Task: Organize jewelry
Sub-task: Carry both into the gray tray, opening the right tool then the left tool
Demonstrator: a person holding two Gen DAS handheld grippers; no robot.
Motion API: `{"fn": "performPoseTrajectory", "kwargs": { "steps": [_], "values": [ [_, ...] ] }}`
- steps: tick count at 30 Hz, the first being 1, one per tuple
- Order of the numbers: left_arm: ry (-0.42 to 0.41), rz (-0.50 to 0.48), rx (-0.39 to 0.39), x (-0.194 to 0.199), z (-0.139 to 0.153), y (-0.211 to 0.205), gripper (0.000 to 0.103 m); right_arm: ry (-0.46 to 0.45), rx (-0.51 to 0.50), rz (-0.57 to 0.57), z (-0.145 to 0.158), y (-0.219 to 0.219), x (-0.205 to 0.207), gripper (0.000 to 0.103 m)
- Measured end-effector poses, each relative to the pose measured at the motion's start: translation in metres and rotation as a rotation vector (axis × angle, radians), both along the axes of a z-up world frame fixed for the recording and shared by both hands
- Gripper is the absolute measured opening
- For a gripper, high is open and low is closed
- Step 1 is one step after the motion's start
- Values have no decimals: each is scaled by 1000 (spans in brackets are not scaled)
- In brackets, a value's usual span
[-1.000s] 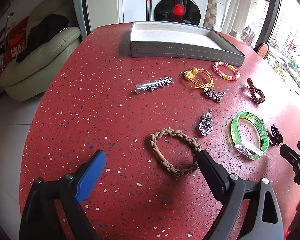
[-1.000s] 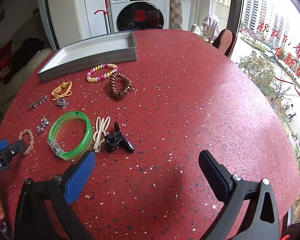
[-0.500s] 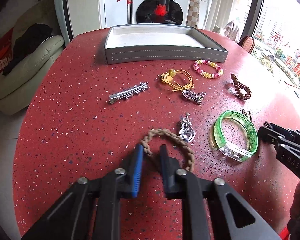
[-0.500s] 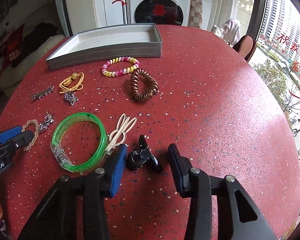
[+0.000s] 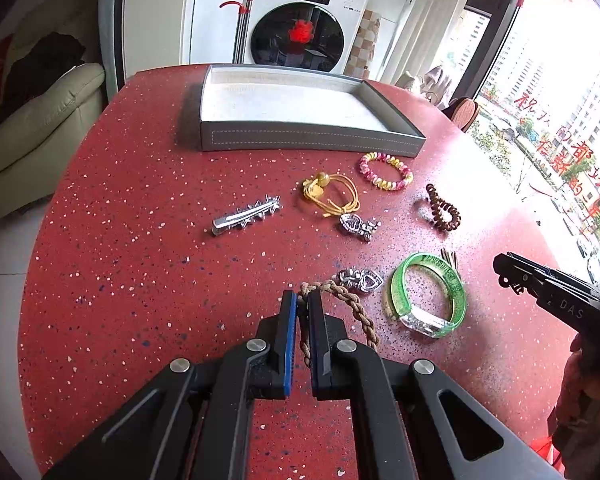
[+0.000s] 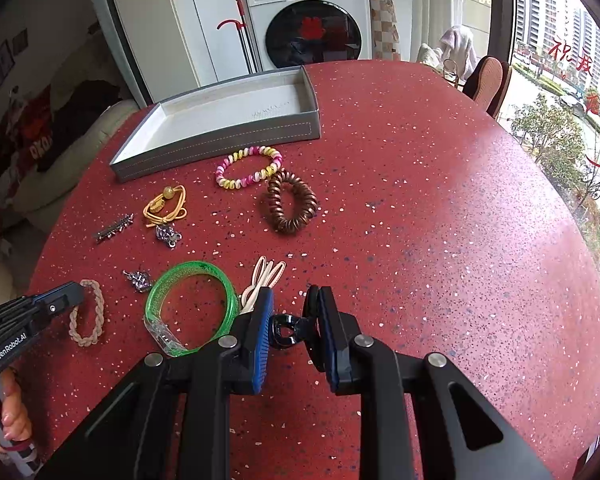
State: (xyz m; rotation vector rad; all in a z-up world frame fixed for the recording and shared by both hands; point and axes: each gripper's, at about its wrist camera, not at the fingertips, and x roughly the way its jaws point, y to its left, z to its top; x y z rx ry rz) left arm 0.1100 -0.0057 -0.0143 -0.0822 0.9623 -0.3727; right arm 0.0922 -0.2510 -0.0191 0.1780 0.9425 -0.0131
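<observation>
My left gripper [image 5: 302, 305] is shut on the braided tan rope bracelet [image 5: 354, 307], which rests on the red table; the bracelet also shows in the right wrist view [image 6: 87, 312]. My right gripper [image 6: 293, 309] is shut on a black claw hair clip [image 6: 287, 330]. A grey tray [image 5: 312, 136] with a white lining stands at the back. Loose on the table lie a green bangle [image 5: 428, 294], a silver hair clip [image 5: 246, 216], a yellow cord tie [image 5: 332, 194], a pink-yellow bead bracelet [image 5: 386, 170] and a brown spiral tie [image 6: 292, 208].
Two silver heart charms [image 5: 360, 280] [image 5: 356, 225] lie among the jewelry. A beige hair clip [image 6: 262, 280] lies beside the green bangle. A sofa [image 5: 32, 128] stands left of the table, a washing machine [image 5: 300, 32] behind it.
Both grippers came down and closed: the left one onto the rope bracelet, the right one onto the black claw clip.
</observation>
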Motion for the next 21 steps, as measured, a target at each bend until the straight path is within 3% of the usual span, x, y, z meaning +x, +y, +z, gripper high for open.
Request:
{"fn": "performPoseTrajectory", "kwargs": {
  "steps": [7, 13, 18, 21],
  "values": [
    [-43, 2, -72, 38, 45, 3, 24, -46, 44, 38, 35, 5, 38, 25],
    [-120, 33, -52, 101, 80, 2, 24, -82, 44, 93, 62, 15, 97, 25],
    [-163, 49, -17, 159, 90, -7, 24, -79, 71, 101, 69, 17, 158, 25],
    [-173, 76, 21, 193, 80, -11, 24, -69, 80, 97, 64, 16, 192, 25]
  ]
}}
